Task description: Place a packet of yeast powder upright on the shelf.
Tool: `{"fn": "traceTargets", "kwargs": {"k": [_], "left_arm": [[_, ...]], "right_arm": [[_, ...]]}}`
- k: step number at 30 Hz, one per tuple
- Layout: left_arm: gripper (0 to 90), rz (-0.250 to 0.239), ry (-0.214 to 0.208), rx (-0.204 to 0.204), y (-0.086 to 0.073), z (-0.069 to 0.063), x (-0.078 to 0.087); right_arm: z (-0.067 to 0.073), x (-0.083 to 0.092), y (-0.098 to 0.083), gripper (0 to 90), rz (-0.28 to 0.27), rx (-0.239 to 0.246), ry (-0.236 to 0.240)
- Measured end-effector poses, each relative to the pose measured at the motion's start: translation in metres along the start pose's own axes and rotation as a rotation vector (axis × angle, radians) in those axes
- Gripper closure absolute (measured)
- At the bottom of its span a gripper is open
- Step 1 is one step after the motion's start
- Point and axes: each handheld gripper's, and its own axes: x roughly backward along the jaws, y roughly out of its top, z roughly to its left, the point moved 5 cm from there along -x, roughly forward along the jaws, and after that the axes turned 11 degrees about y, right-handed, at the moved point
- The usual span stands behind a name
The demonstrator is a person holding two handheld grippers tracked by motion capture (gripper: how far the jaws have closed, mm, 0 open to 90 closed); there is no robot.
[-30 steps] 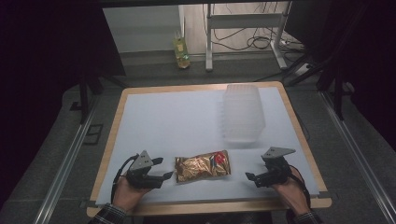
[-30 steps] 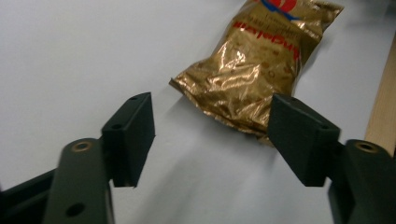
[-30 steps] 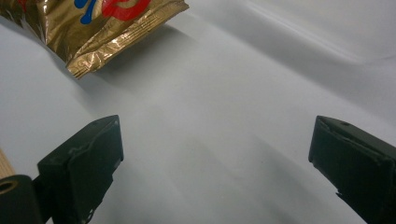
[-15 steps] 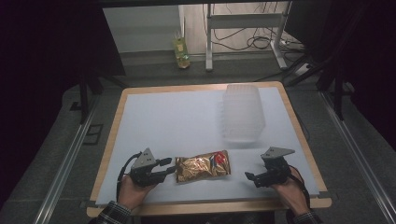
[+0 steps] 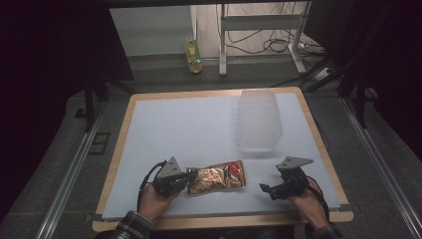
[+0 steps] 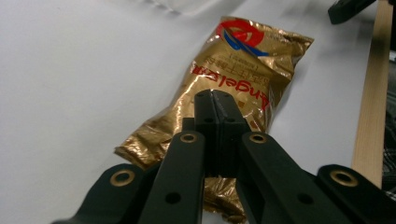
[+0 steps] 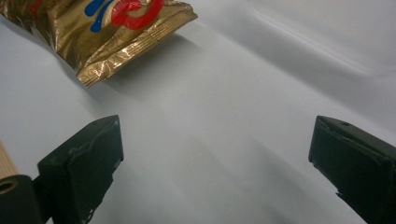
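1 gold snack bag [image 5: 217,177], 1 clear plastic container [image 5: 259,119], 1 bottle [image 5: 192,56], 2 tongs: left [image 5: 188,179], right [image 5: 262,188]

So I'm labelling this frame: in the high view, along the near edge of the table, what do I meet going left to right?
Left hand-held gripper → gold snack bag → right hand-held gripper. The left one is shut on the bag's end; the right one stands open, apart from it.

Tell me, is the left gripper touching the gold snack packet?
Touching. In the left gripper view the left gripper has its fingers closed together on the near end of the gold snack packet, pinching the foil.
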Motion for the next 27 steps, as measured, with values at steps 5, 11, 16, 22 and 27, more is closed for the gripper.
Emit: {"fn": "traceTargets", "kwargs": {"k": [5,11,16,22,27], "left_arm": [[89.5,0.049,0.005,-0.025,-0.005,-0.004,-0.012],[90.0,0.081,0.016,-0.029,-0.014,-0.003,-0.016],[90.0,0.084,0.023,-0.017,-0.019,-0.001,-0.013],[90.0,0.088,0.054,-0.027,-0.027,0.000,-0.007],[90.0,0.094,0.057,-0.018,-0.031,0.001,-0.006]], "right_arm": [[0.002,-0.003,0.002,3.1,0.000,0.001,0.015],[0.005,-0.004,0.003,3.1,-0.004,0.001,0.030],[0.009,-0.003,0.005,3.1,-0.015,0.000,0.050],[0.017,-0.002,0.009,3.7,-0.024,-0.012,0.106],[0.023,-0.004,0.015,4.1,-0.033,0.013,0.134]]}}
